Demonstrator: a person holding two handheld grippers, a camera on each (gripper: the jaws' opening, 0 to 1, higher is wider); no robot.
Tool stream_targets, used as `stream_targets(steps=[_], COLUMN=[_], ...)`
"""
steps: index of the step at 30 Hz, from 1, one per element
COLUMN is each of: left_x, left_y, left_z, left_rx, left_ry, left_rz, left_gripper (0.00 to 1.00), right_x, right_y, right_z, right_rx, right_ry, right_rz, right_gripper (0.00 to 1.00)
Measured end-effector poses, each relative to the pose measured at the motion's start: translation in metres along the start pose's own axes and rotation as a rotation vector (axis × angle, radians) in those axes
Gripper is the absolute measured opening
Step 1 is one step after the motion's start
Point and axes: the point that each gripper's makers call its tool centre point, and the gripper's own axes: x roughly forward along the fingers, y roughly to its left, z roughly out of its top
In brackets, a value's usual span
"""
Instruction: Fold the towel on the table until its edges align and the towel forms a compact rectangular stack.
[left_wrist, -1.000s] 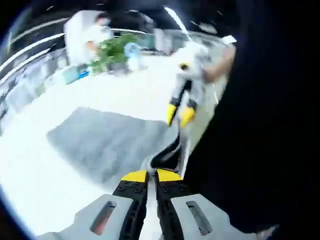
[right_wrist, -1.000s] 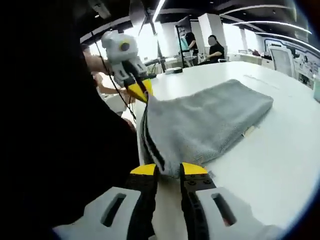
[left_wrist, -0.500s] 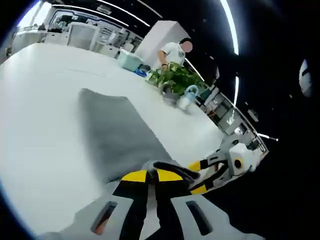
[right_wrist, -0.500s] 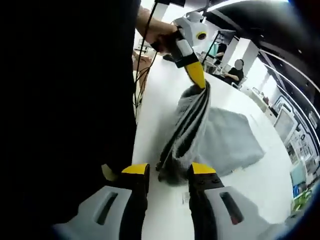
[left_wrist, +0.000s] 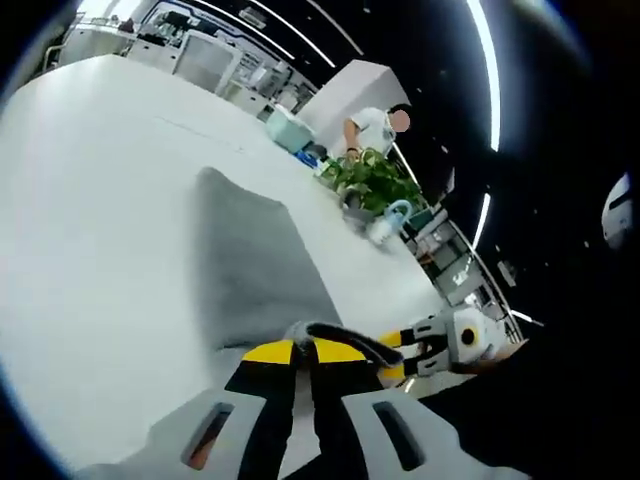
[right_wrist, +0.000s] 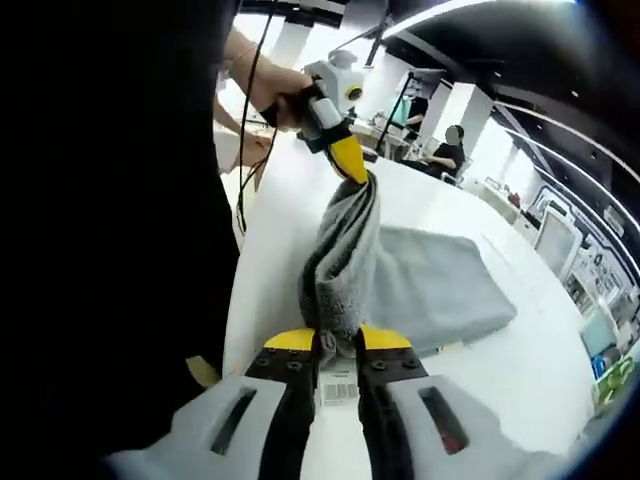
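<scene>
White table (right_wrist: 520, 380); grippers (right_wrist: 338, 342) pinch towel (right_wrist: 440, 285) edge.

Both close, facing along towel (right_wrist: 400, 280)

A grey terry towel (right_wrist: 420, 290), folded into thick layers, lies across my white table (right_wrist: 520, 370), its far end flat and squared. Its near edge is lifted off the surface, bunched into a rope-like ridge, with a white barcode tag (right_wrist: 338, 388) hanging at one corner. In the left gripper view the towel (left_wrist: 245, 270) stretches away along the tabletop.
</scene>
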Motion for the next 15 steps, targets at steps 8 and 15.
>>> stream_targets(steps=[8, 15], left_x=[-0.01, -0.022], left_y=[-0.005, -0.017], left_z=[-0.001, 0.002], left_rx=[0.136, 0.187], left_ry=[-0.016, -0.051], left_rz=[-0.059, -0.157], left_gripper=[0.08, 0.13], right_x=[-0.011, -0.02], right_y=[-0.017, -0.026], right_z=[0.016, 0.021], right_rx=[0.365, 0.462], right_ry=[-0.162, -0.177], right_rz=[0.056, 0.133], right_gripper=[0.03, 0.02])
